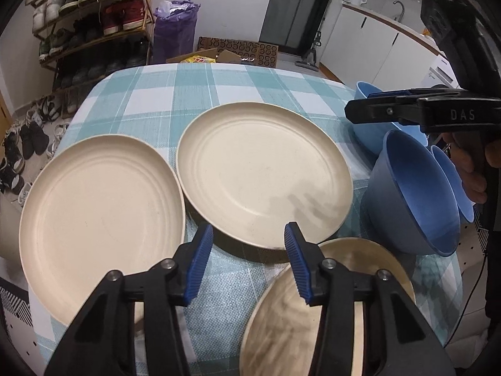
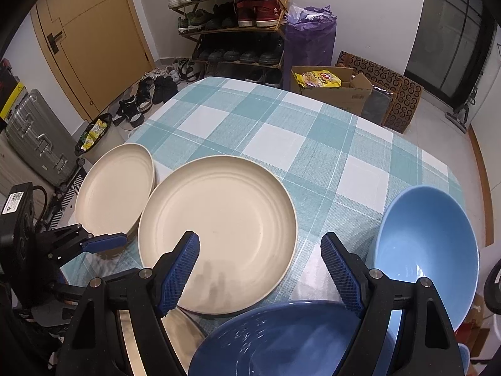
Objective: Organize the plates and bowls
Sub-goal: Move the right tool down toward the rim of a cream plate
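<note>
Three cream plates (image 1: 263, 172) and three blue bowls (image 1: 416, 194) lie on the checked worktop (image 1: 175, 94), looking light, rigid, smooth and probably slippery, so a pinch across a rim seems best; the left tool (image 1: 249, 235) and right tool (image 2: 260, 247) both hang apart, gripping nothing.

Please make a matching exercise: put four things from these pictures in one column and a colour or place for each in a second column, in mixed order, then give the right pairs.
Column one:
1. middle plate
2. light blue bowl
3. shoe rack
4. tablecloth

Column two:
A. against the far wall
B. cream, lying flat on the table
C. teal and white checks
D. at the right edge of the table

Pairs: 1-B, 2-D, 3-A, 4-C
</note>
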Available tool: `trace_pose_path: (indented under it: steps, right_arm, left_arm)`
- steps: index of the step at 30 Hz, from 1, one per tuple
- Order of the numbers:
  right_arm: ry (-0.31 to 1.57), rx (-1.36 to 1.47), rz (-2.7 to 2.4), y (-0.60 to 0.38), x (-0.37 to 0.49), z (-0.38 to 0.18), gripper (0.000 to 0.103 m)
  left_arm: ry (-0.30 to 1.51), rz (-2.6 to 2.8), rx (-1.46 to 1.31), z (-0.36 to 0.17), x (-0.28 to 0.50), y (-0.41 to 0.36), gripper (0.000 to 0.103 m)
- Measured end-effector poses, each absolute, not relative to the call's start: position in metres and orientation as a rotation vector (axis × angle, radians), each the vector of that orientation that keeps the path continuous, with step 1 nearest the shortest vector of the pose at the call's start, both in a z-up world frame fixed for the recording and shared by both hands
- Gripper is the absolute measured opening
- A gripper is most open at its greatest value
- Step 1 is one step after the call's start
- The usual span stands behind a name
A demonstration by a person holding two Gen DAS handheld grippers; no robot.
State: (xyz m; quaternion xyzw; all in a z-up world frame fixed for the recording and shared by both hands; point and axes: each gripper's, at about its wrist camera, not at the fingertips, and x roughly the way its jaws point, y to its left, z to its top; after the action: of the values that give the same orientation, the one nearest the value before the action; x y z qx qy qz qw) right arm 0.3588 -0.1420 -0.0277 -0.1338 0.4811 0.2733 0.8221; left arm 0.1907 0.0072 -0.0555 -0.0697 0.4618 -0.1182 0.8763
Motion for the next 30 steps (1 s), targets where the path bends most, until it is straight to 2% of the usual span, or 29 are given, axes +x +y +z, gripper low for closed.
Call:
trace_pose_path:
  steps: [19, 30]
  right_arm:
    - [1.159, -0.338, 0.532, -0.128, 0.381, -0.055, 0.082]
    - [1.258, -0.282, 0.515, -0.127, 0.406, -0.074, 0.072]
  left_arm:
    - [1.018, -0.208, -0.186, -0.074, 0.215, 0.010, 0.047]
    - [1.021, -0.189, -0.165, -0.075, 0.224, 0.005, 0.047]
